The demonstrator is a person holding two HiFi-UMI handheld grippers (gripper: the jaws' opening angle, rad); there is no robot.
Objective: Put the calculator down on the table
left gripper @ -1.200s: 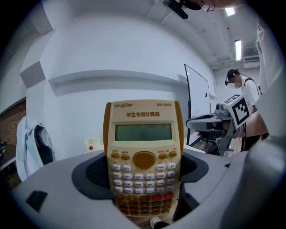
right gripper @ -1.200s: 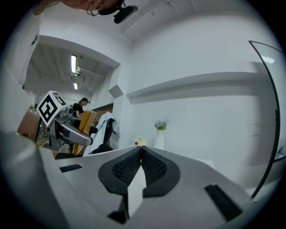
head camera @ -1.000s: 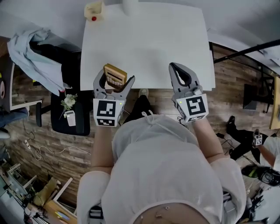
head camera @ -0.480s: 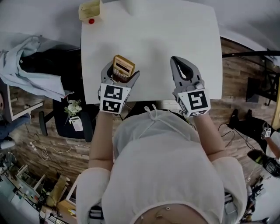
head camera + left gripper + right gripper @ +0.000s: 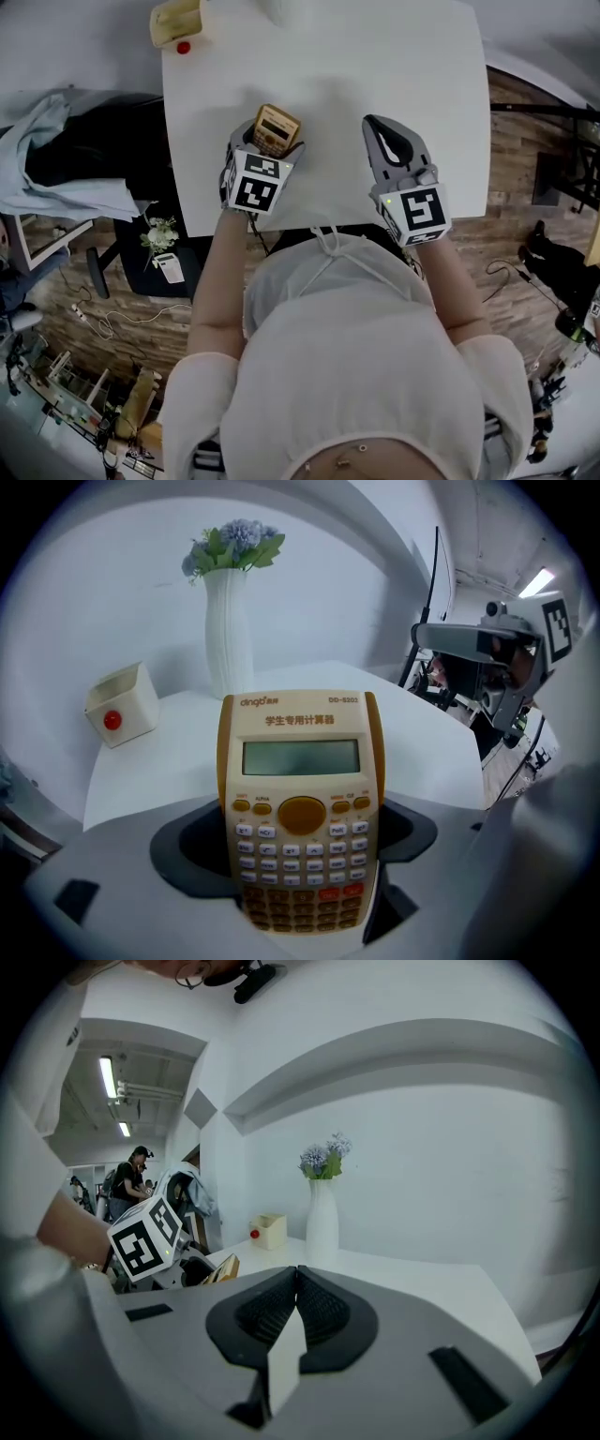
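The left tongs (image 5: 268,147) are clamped on the keypad end of the calculator (image 5: 300,803). We see its display end project past the tips, screen facing the left gripper view, over the near left part of the white tabletop (image 5: 375,66). We cannot tell whether it touches the surface. The right tongs (image 5: 298,1274) are pressed together with nothing between them, over the tabletop's near edge, well apart from the left pair. At the far side we note a white vase (image 5: 229,635) of flowers and a small box (image 5: 120,705) with a red button.
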